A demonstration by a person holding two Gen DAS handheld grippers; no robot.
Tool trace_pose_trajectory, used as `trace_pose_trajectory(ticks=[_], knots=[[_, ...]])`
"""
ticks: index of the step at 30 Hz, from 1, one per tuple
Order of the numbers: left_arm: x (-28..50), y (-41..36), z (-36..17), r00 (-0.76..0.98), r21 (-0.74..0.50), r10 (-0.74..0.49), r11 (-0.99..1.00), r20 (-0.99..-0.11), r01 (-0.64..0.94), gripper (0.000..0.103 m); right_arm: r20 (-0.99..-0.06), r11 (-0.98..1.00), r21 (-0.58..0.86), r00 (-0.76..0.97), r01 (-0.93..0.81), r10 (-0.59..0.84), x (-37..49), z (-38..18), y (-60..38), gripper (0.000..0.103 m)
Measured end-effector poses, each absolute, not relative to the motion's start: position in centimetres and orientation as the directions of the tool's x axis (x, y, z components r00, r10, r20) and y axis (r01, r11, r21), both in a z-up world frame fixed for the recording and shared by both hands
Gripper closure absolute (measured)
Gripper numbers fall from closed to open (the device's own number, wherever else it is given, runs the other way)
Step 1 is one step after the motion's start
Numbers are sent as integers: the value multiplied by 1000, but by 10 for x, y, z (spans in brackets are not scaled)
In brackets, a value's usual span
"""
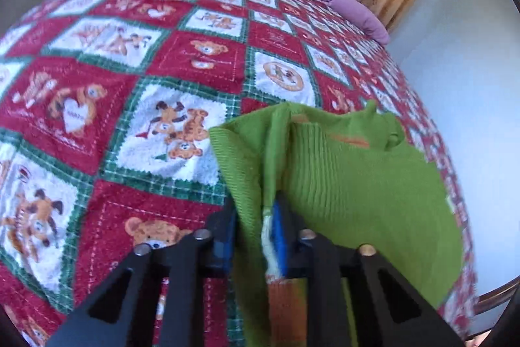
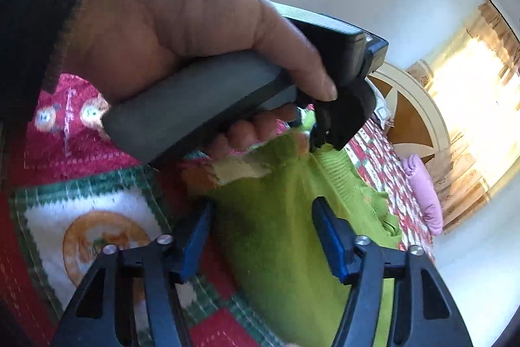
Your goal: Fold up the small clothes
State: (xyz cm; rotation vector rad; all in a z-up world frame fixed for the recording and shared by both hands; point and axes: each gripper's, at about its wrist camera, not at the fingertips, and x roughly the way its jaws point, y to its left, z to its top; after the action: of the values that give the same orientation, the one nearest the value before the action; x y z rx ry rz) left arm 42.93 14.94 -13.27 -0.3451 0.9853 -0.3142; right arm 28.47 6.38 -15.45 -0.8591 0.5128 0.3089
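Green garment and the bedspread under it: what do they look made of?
Green garment: looks like a soft ribbed knit, matte, probably wool or acrylic; fine parallel ribs run across it, and an orange and cream band shows at one edge. Bedspread: looks like fuzzy terry or fleece-like cloth, matte, printed with teddy bears in red, white and green squares; the white squares show a nubbly pile.

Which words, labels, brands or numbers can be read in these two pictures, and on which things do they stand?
None can be read for certain.
Bedspread: stitched script on the red squares and writing on a white heart, too blurred to read.
Round orange emblem on a white square: possible lettering, too small.
Green knitted garment: no text visible.
Grippers: no markings visible.
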Motion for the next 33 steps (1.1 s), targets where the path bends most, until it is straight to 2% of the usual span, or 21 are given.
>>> trace_pose_trajectory(ticks=[1,4,15,23,33], knots=[[429,149,-131,513,-425,-417,899,-751,108,88,-566,622,-620,821,-479,69,287,-155,64,80],[426,149,-127,504,-429,-423,896,-753,110,90,-576,623,-608,813,-492,79,281,-153,64,93],[413,142,-76,558,-530,-496,840,-665,115,90,-549,782,-415,814,-465,192,260,-99,11,95],[407,88,-31,582,-497,-492,852,-648,167,90,-537,876,-226,805,-425,252,254,-70,-47,95],[405,6,2,566,-466,-527,844,-633,265,90,-511,935,6,803,-354,308,254,-55,-134,95]])
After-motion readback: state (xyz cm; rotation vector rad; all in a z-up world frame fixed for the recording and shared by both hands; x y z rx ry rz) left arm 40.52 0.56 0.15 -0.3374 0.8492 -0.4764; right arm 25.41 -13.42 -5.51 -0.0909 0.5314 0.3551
